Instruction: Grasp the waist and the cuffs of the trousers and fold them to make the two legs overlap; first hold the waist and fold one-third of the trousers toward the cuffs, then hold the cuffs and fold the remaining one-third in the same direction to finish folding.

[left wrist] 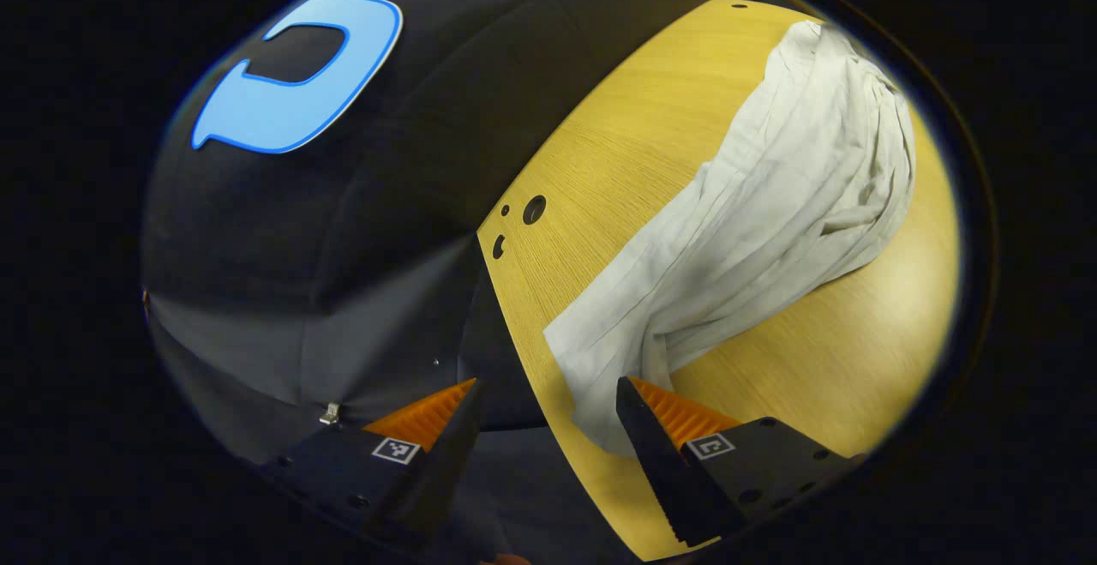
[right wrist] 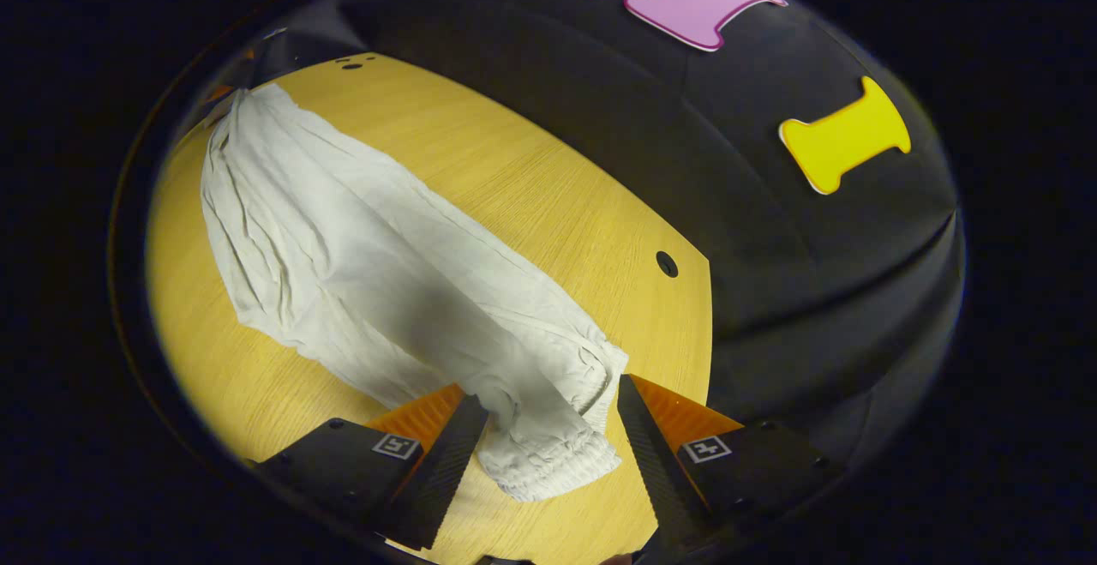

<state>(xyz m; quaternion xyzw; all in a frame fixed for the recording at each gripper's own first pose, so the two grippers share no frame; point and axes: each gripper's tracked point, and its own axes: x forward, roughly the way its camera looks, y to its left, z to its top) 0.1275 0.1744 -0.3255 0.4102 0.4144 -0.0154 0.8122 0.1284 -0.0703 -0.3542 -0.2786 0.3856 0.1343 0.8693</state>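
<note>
Pale off-white trousers [left wrist: 771, 205] are laid lengthwise on a yellow wood-grain table [left wrist: 617, 162]; thin woven cloth, heavily creased, with long pleat-like wrinkles running along the legs. The two legs appear to be stacked one over the other, bunched into a soft ridge rather than flat.

Left gripper view: left gripper [left wrist: 548, 419] is held wide open over the near table edge. One finger [left wrist: 660, 453] is seen over the flat, squared end of the trousers, at its corner; contact cannot be told. The other finger [left wrist: 446, 445] hangs past the table edge, over the dark booth cloth. Ribbed, sawtooth faces are seen on the wedge-shaped fingers. The fabric widens and puffs up towards the far end. Round holes [left wrist: 533, 209] are cut in the tabletop near its corner.

Right gripper view: right gripper [right wrist: 553, 428] is also spread wide, with the gathered, elasticated end of the trousers [right wrist: 386, 273] lying between the two fingers. That end is ruched into tight small puckers, rounded like a cuff or waistband; which one cannot be told. One finger [right wrist: 454, 445] is just beside the fabric, the other [right wrist: 643, 453] stands apart from it; nothing is clamped. A single round hole [right wrist: 667, 264] is seen near the table's curved edge [right wrist: 514, 145]. The tabletop is matte, fine straight grain.
</note>
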